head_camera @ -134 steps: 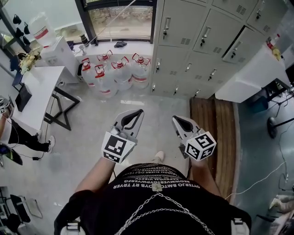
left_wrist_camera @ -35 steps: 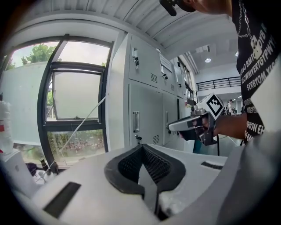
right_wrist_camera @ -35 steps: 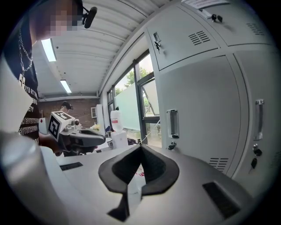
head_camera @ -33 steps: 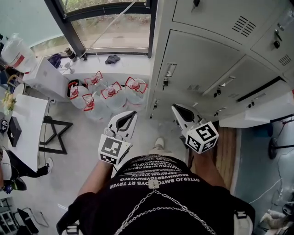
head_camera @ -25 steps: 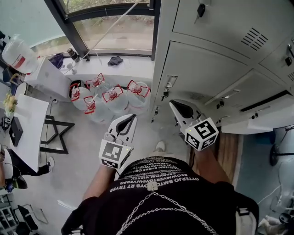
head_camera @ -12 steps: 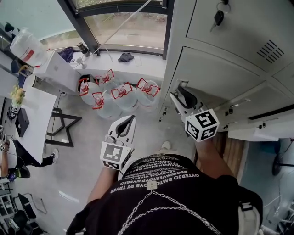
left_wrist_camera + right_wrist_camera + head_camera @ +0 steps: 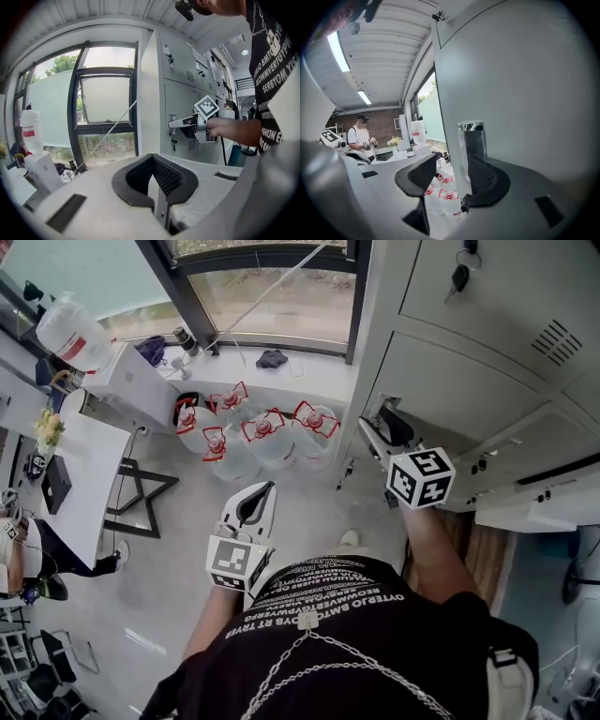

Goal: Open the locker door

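The grey locker door [image 7: 459,381] stands shut at the upper right, its chrome handle [image 7: 471,140] on its left edge. My right gripper [image 7: 382,425] is raised to that handle. In the right gripper view its jaws [image 7: 452,176] are opening; the handle stands between the fingertips, nearer the right pad [image 7: 485,180], and neither pad presses on it. The left gripper view shows the same gripper [image 7: 180,123] level with the handle [image 7: 172,119]. My left gripper [image 7: 260,498] hangs low in front of me, shut and holding nothing [image 7: 155,173].
Several large water bottles [image 7: 267,427] with red caps stand on the floor below the window, left of the lockers. Keys [image 7: 459,276] hang from the locker above. A white table [image 7: 84,474] and a person [image 7: 19,554] are at the far left.
My right gripper has risen and moved forward to the locker handle, and its jaws have spread apart. The left gripper stayed low and shut. The lockers have come closer.
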Demonstrator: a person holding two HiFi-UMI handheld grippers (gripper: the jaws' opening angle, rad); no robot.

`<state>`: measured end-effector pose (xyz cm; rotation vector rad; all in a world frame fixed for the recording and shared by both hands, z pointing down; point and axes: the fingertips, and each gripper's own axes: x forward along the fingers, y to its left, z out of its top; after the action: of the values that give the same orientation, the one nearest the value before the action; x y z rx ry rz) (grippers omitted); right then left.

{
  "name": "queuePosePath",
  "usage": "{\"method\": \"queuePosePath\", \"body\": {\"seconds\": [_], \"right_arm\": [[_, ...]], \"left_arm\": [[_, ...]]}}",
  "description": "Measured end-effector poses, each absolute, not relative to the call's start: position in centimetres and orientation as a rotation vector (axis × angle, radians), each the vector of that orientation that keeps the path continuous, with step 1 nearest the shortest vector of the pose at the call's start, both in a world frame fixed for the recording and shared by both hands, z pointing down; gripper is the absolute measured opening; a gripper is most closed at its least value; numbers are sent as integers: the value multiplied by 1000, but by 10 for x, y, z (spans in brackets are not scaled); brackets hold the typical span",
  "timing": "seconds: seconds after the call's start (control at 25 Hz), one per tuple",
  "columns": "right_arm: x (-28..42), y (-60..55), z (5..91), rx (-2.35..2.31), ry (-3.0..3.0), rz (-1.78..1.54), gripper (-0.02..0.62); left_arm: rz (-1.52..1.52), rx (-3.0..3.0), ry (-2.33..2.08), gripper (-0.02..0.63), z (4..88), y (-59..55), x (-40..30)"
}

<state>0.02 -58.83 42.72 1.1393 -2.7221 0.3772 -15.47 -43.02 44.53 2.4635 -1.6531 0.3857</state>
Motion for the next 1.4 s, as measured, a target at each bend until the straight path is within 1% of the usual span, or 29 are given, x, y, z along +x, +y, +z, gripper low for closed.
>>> {"method": "queuePosePath", "body": {"seconds": [0.4,0.96,1.0,1.04,1.32,1.4], "right_arm": [[4,-536,428,1270,-2661,335,183],[46,-451,428,1506,-2517,321,164],[50,-449,428,1531,-2493,312,158],[54,-447,428,1553,-2469,304,122],[78,-415,428,1668,-2387,280,114],[85,-404,429,1698,-2363,271,94]], "left_arm": [[387,2501,-1589,3,452,-387,-169],[397,2685,-1368,3,443,-332,-153],[398,2691,-1358,3,443,-327,-154],[400,2697,-1348,3,443,-323,-155],[404,2738,-1273,3,450,-287,-161],[407,2741,-1261,3,454,-276,-166]]}}
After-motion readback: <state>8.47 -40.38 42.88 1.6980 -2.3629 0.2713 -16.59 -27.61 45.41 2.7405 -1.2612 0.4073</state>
